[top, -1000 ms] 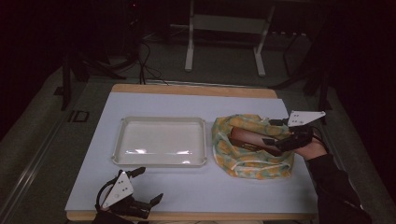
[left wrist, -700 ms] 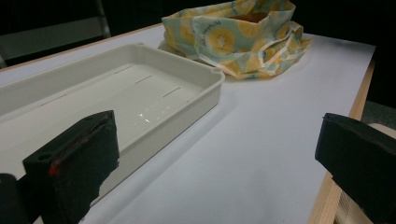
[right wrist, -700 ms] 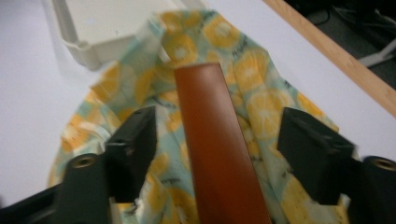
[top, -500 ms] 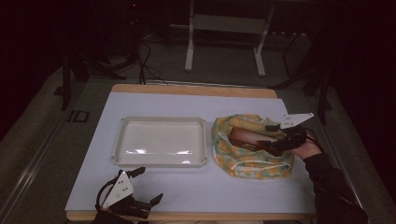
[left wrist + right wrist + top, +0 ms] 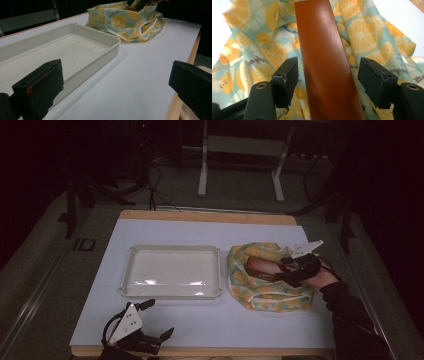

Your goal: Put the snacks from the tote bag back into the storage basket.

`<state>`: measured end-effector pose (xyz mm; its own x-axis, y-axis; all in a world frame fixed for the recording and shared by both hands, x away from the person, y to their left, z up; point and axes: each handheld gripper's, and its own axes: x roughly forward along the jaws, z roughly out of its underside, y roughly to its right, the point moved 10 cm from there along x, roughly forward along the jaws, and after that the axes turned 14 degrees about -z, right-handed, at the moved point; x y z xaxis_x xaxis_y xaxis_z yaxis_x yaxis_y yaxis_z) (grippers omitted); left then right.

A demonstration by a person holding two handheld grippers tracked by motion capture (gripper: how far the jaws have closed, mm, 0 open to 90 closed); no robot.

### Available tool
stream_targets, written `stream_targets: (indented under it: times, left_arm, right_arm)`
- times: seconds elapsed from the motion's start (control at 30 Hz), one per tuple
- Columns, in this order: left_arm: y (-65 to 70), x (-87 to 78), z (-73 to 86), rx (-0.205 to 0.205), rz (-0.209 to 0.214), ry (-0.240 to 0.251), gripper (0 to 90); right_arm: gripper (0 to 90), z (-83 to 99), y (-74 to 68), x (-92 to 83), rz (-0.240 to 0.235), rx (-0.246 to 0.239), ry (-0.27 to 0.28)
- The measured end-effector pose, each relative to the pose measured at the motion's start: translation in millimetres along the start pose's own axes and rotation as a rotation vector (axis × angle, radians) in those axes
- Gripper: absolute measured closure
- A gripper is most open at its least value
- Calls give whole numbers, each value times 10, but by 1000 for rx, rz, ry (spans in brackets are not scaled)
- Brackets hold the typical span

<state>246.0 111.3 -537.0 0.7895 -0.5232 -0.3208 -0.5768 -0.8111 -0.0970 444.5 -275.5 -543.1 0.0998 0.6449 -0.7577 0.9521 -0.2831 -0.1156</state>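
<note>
Slippage looks likely: the right gripper [image 5: 328,75] straddles the brown box [image 5: 324,62] inside the fruit-print bag [image 5: 372,35], jaws just narrowed but not touching. Left gripper [image 5: 117,82] rests wide open.

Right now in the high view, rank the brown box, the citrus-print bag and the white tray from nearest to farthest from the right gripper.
1. Brown box: between the fingers of the right gripper, inside the bag.
2. Citrus-print bag: under and around the gripper, on the table's right side.
3. White tray: left of the bag, mid-table, empty.
</note>
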Motion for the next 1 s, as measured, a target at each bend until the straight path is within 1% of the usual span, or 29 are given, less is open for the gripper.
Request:
stream_targets:
  times: [0.17, 0.37, 0.43, 0.5, 0.57, 0.6, 0.77, 0.8, 1.0]
  left_arm:
    - [2, -2, 0, 1, 0, 0, 0]
    - [15, 1, 6, 7, 9, -2, 0]
    - [14, -1, 5, 7, 9, -1, 0]
    - [6, -2, 2, 1, 5, 1, 0]
    - [5, -3, 2, 2, 6, 1, 0]
    - [12, -2, 3, 3, 10, 1, 0]
    - [17, -3, 2, 7, 10, 0, 0]
    - [15, -4, -1, 4, 8, 2, 0]
    - [14, -2, 1, 7, 8, 0, 0]
  right_arm:
    - [327, 35, 16, 45, 1, -2, -25]
    - [360, 107, 46, 105, -9, 3, -58]
    - [365, 112, 49, 110, -11, 4, -58]
    - [397, 118, 37, 120, -27, 0, -59]
    - [405, 118, 32, 122, -30, -2, -62]
    - [412, 113, 23, 123, -37, -13, -64]
    - [422, 97, 10, 107, -45, -27, -63]
    - [424, 87, -10, 99, -56, -34, -63]
    - [427, 44, -25, 31, -56, -37, -54]
